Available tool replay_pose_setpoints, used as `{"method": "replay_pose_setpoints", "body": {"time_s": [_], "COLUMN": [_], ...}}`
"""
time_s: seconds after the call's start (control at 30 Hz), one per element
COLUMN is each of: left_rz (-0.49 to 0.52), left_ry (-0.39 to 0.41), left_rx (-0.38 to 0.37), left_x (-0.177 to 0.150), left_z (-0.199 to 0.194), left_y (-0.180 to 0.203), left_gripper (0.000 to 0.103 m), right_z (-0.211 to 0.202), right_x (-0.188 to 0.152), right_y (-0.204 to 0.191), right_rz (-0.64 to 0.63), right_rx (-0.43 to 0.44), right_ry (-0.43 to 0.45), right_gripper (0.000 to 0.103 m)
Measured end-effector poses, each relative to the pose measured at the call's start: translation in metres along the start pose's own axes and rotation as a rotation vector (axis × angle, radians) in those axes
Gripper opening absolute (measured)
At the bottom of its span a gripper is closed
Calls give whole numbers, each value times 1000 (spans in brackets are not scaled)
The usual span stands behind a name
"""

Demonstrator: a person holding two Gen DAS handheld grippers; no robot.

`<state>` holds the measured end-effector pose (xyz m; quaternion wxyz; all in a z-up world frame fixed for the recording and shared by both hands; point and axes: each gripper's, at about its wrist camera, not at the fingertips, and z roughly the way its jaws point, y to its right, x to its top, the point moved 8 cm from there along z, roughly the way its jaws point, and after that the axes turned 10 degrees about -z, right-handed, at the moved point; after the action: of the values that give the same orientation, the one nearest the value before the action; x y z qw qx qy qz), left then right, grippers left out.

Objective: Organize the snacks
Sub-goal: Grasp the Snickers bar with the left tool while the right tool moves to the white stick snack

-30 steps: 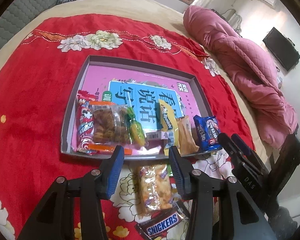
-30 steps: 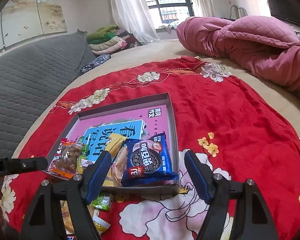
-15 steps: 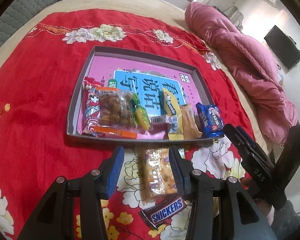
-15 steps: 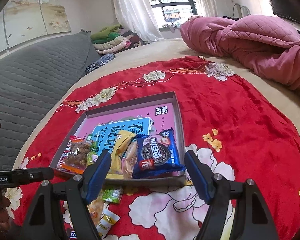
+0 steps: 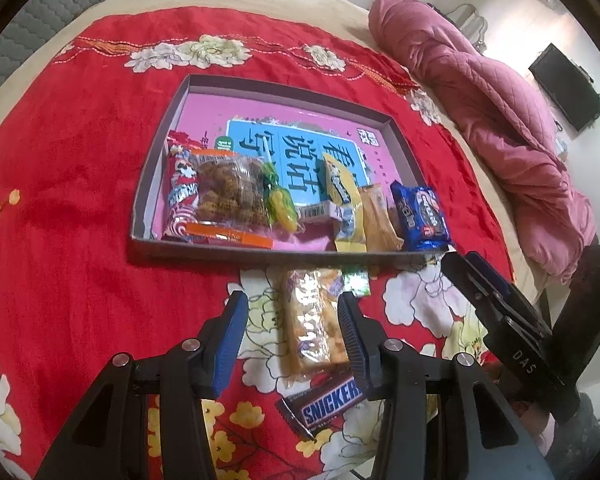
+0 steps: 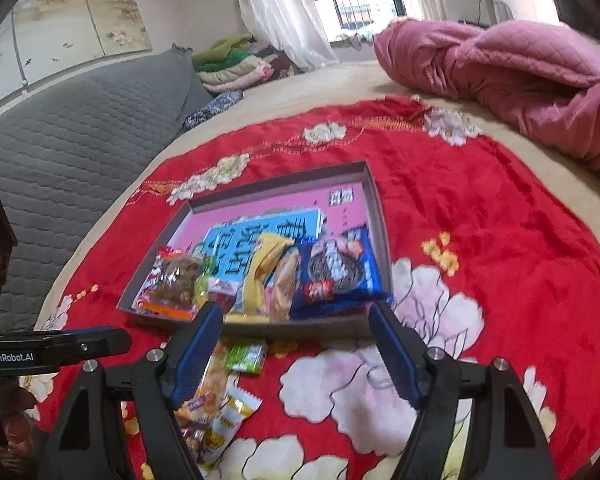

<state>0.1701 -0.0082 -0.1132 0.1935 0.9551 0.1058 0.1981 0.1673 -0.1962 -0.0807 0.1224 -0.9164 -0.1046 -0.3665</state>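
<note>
A shallow grey tray (image 5: 284,88) on the red flowered cloth holds a row of snacks, among them a cookie bag (image 5: 230,192), a yellow packet (image 5: 342,200) and a blue Oreo pack (image 5: 420,212). In front of the tray lie a clear pack of fried snacks (image 5: 308,320), a Snickers bar (image 5: 332,400) and a small green packet (image 5: 356,280). My left gripper (image 5: 292,312) hovers open astride the clear pack, its pads apart from it. My right gripper (image 6: 294,332) stands open and empty before the tray's (image 6: 276,184) near rim, close to the Oreo pack (image 6: 340,268).
A pink quilt (image 5: 500,120) is heaped at the right on the bed. A grey quilted headboard (image 6: 80,140) runs along the left. A yellow-and-white packet (image 6: 228,416) lies by the clear pack. A black screen (image 5: 568,88) hangs on the far wall.
My left gripper has drawn back from the tray, so the clear pack sits further in between its fingers and the Snickers bar shows fully. The right gripper has tipped down slightly.
</note>
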Motion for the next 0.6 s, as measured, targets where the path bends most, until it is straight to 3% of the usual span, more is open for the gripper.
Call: {"method": "replay_pose_setpoints", "body": {"time_s": [0.37,0.6], "left_rz": [93,171], "left_ry": [-109,-156], "left_rx": [-66,-51], "left_x": [-42,-60], "left_z": [9,16], "left_y": [10,18], "left_gripper": [48,48], "right_z": [2,-1], "right_x": [-39,-56], "right_y": [0,-8], "right_rz": [2,-36], "right_rx": [8,13], "right_ry": [-173,-239], "right_gripper": [75,75]}}
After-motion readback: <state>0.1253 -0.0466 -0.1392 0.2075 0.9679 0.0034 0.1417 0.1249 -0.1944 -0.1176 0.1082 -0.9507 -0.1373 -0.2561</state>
